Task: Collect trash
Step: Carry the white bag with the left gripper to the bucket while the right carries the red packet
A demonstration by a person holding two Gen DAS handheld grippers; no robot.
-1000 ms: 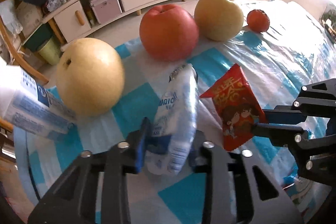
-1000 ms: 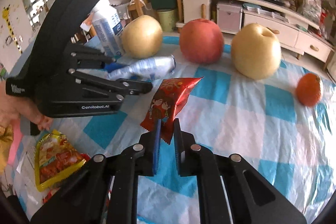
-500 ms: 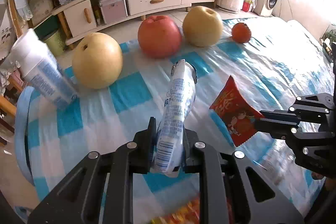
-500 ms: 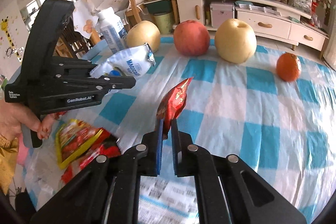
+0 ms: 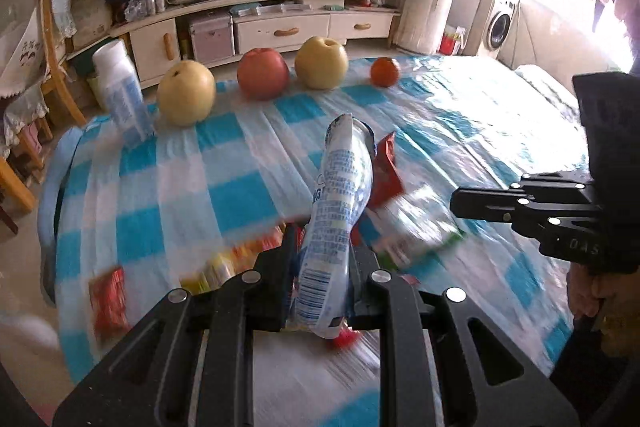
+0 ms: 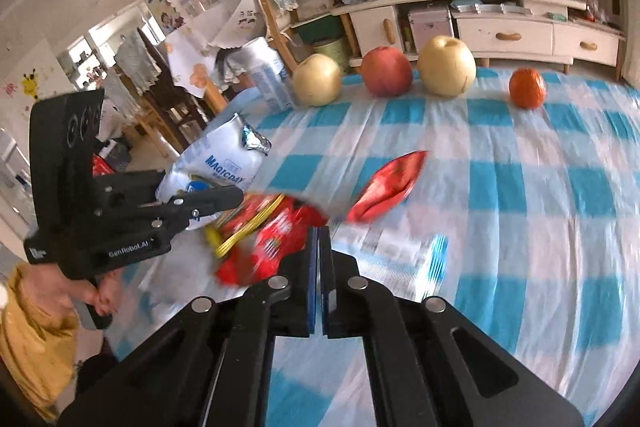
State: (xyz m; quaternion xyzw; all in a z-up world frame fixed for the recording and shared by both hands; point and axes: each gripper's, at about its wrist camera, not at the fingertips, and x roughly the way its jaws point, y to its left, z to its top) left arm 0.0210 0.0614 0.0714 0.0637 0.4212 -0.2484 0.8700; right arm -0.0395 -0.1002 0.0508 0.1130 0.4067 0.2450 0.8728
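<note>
My left gripper [image 5: 320,255] is shut on a white and blue snack bag [image 5: 340,211], held upright above the table; the bag also shows in the right wrist view [image 6: 216,167]. My right gripper [image 6: 320,239] is shut with its pads together and nothing between them. The small red wrapper [image 6: 388,187] is loose in front of it, just above or on the checked cloth; it peeks out behind the white bag in the left wrist view [image 5: 386,167]. Red and yellow wrappers [image 6: 264,231] lie in a blurred pile near both grippers.
Two yellow pears [image 5: 186,99] [image 5: 322,63], a red apple [image 5: 263,74] and an orange [image 5: 385,71] stand along the far edge of the blue checked tablecloth [image 5: 224,187]. A white and blue bottle [image 5: 120,95] stands at the far left. A flat printed packet [image 6: 396,247] lies by the pile.
Both grippers pulled back toward the near side of the table. The red wrapper left my right gripper, whose pads are now closed on nothing. The left still holds the white bag.
</note>
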